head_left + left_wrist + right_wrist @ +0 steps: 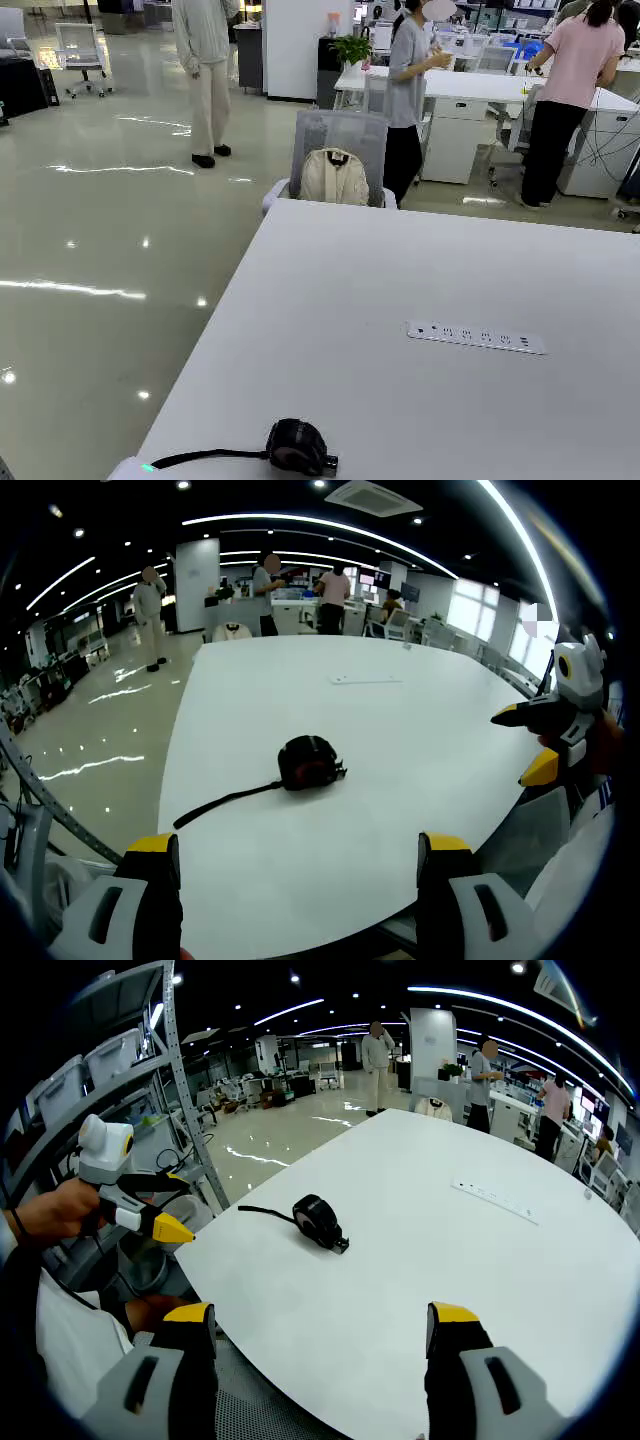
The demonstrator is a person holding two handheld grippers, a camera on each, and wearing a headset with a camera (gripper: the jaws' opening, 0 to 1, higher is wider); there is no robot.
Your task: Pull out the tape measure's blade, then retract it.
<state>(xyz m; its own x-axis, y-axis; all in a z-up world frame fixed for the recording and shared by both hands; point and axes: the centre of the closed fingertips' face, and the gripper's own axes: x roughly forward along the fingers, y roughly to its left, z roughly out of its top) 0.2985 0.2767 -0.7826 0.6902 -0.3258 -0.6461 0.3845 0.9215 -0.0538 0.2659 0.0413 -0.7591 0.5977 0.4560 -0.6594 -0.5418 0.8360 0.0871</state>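
Left gripper (300,850): jaws spread wide, nothing between them, held just off the desk's (400,720) near edge. The black tape measure (310,762) lies on the desk close to that edge, ahead of both grippers, blade fully in, wrist strap (225,802) trailing to the left. Right gripper (320,1312): likewise wide open and empty.

Risks, as we judge them: the case sits loose on a smooth top, so tugging the blade hook without pinning the case would drag it toward the edge. An unchecked blade may whip back.
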